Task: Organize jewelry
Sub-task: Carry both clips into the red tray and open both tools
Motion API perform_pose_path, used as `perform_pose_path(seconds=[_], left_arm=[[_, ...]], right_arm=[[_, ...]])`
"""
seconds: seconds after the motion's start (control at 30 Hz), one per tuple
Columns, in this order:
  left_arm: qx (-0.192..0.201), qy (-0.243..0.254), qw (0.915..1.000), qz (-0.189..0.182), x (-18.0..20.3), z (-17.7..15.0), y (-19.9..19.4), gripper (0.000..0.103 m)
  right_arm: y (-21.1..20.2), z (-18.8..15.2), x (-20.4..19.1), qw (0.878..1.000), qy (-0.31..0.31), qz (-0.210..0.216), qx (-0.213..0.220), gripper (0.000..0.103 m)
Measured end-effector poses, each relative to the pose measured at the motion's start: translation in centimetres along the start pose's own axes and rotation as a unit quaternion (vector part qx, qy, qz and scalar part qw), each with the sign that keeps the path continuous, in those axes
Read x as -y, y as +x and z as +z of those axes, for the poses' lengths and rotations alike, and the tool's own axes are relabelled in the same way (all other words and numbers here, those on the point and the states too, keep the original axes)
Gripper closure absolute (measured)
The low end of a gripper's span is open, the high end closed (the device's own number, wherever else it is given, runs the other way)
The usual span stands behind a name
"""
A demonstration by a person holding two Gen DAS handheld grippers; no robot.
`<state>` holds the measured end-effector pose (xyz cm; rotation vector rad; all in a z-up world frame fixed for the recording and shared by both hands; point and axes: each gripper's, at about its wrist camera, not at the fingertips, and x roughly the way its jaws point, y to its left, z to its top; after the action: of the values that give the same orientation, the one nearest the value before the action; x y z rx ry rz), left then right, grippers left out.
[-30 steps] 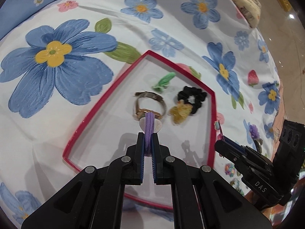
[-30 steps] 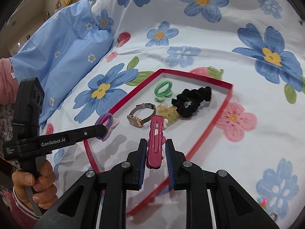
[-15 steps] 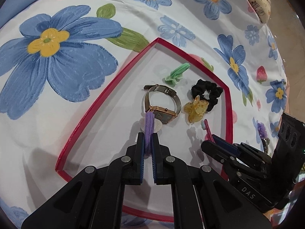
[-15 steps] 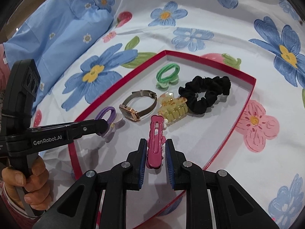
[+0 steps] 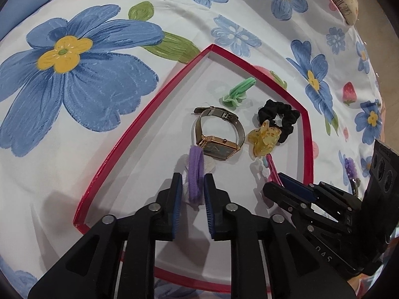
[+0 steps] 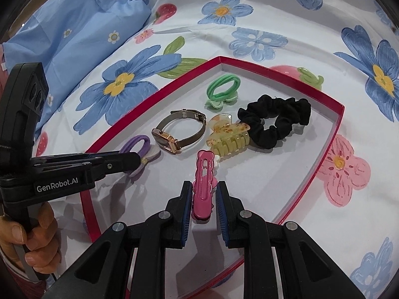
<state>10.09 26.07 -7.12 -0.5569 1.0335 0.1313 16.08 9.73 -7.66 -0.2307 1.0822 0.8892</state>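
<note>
Landmark: the red-rimmed tray [image 5: 117, 147] [image 6: 331, 134], white inside, lying on a bed.
Left tongs [image 5: 191, 189] [image 6: 136, 158]: spread, low over the tray's near left part, the fingers flanking the purple hair tie [image 5: 195, 174] [image 6: 136, 147] with a gap on each side; whether a pad touches it I cannot tell.
Right tongs [image 6: 204, 196] [image 5: 276, 177]: spread, low over the tray's near middle, with the pink hair clip [image 6: 203, 184] [image 5: 271, 168] between the fingers and daylight on both sides.
Purple hair tie: lies on the tray floor with a pale flat charm under it, its loop stretched away from the left tongs toward the wristwatch.
Pink hair clip: lies flat on the tray floor, long axis running straight out from the right tongs toward the tray's far corner, scalloped end farthest away.
Neighbours in the tray: a wristwatch [image 5: 218, 134] [image 6: 178, 132] with rose-gold case and grey band just beyond the purple hair tie; a yellow speckled claw clip [image 5: 264, 137] [image 6: 228, 137] just beyond the pink hair clip's far end; a black scrunchie [image 5: 279, 119] [image 6: 274, 122] touching the claw clip on the right; a green hair tie [image 5: 238, 92] [image 6: 223, 89] nearest the far corner.
Surface: a white bedsheet [image 5: 74, 57] [image 6: 286, 25] printed with large blue flowers, strawberries and pink blossoms carries the tray.
Surroundings: a light blue pillow [image 6: 74, 30] with small daisies lies beyond the tray's left side; in the right wrist view a hand [image 6: 27, 239] grips the left tongs' handle.
</note>
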Motion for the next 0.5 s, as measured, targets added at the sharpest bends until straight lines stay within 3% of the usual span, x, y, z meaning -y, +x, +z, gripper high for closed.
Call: perform_pose_path(seconds=[0.43,0.5], left_arm=[[0.006,0.001,1.0,0.0,0.22,-0.08,-0.66,0.082],[0.008,-0.002,1.0,-0.002,0.16,-0.1,-0.95,0.076]], right_arm=[[0.22,0.21,0.0,1.0,-0.005,-0.004,-0.003,0.082],[0.22,0.2,-0.04,1.0,-0.004,-0.005,-0.003,0.082]])
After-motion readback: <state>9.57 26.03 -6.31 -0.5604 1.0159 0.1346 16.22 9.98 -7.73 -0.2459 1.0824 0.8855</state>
